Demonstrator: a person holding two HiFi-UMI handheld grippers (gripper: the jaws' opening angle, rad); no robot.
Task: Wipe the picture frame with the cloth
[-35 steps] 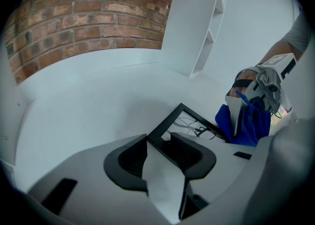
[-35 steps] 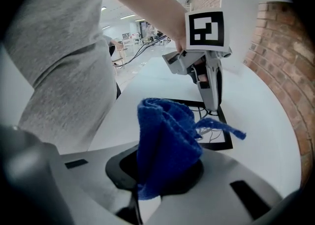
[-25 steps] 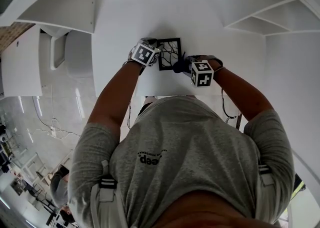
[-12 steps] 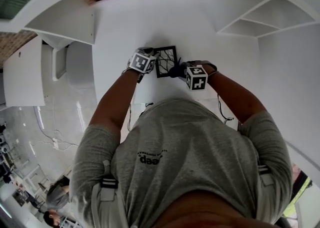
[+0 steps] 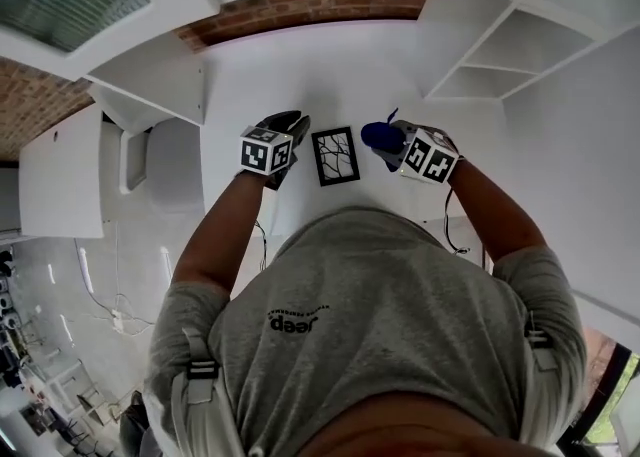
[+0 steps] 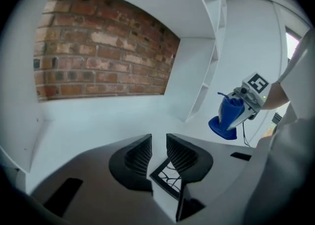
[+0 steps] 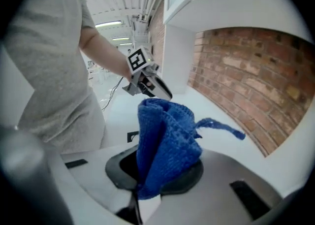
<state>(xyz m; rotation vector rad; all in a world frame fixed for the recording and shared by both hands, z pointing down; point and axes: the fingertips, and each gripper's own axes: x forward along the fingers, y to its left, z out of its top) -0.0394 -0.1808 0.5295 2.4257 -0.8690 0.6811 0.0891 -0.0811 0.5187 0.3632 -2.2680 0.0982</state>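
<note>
A small black picture frame (image 5: 335, 156) with a branch-like drawing lies flat on the white table (image 5: 300, 75). My left gripper (image 5: 290, 132) hovers just left of it, raised off the table. In the left gripper view the left gripper (image 6: 158, 152) stands open; its jaws have just been closing with nothing between them, and the picture frame (image 6: 170, 179) shows below the gap. My right gripper (image 5: 383, 137) hangs to the right of the frame, shut on a bunched blue cloth (image 7: 166, 143). The blue cloth (image 6: 227, 116) droops from the jaws, clear of the frame.
A brick wall (image 5: 310, 3) backs the table. White open shelves (image 5: 500, 55) stand at the right and a white cabinet (image 5: 150, 75) at the left. Cables (image 5: 262, 240) hang by the table's near edge.
Both grippers have lifted off the picture frame and moved apart. The left one has let go of its left edge; the cloth has come off its right side. The frame now lies alone.
</note>
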